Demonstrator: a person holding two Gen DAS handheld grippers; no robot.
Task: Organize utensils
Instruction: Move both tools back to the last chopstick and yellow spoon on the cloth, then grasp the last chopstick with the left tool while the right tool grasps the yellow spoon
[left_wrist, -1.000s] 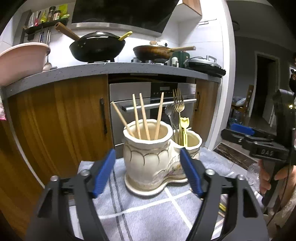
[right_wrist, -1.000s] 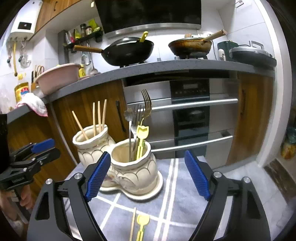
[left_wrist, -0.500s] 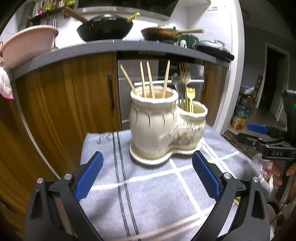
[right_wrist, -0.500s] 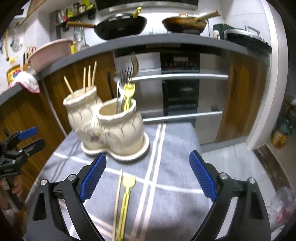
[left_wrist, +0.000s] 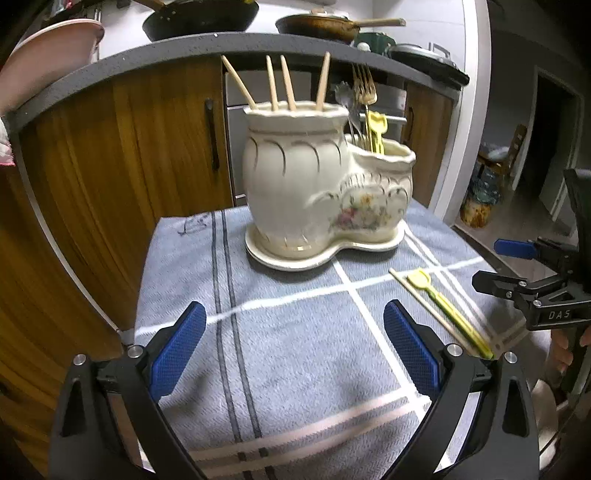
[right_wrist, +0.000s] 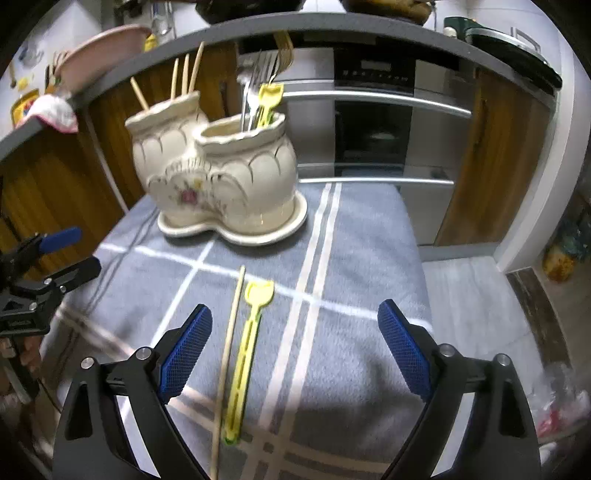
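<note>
A cream ceramic double-pot holder (left_wrist: 325, 195) (right_wrist: 221, 173) stands at the far side of a grey-blue cloth. Its taller pot holds several wooden chopsticks (left_wrist: 280, 83); the lower pot holds metal forks (right_wrist: 258, 85) and a yellow plastic utensil (left_wrist: 376, 127). A loose wooden chopstick (right_wrist: 229, 347) and a loose yellow utensil (right_wrist: 251, 339) lie side by side on the cloth, also seen in the left wrist view (left_wrist: 443, 306). My left gripper (left_wrist: 295, 350) is open and empty above the cloth's near part. My right gripper (right_wrist: 295, 347) is open and empty, just above the loose pair.
The grey-blue striped cloth (left_wrist: 295, 369) covers a small table with edges close on all sides. Behind stand wooden cabinets (left_wrist: 129, 147), an oven (right_wrist: 373, 122) and a grey counter (left_wrist: 147, 62) with pans and a pink bowl (left_wrist: 48, 48).
Both grippers have pulled back and up from the holder, so it looks farther off and more cloth shows. The loose chopstick and yellow utensil now sit between the right gripper's fingers.
</note>
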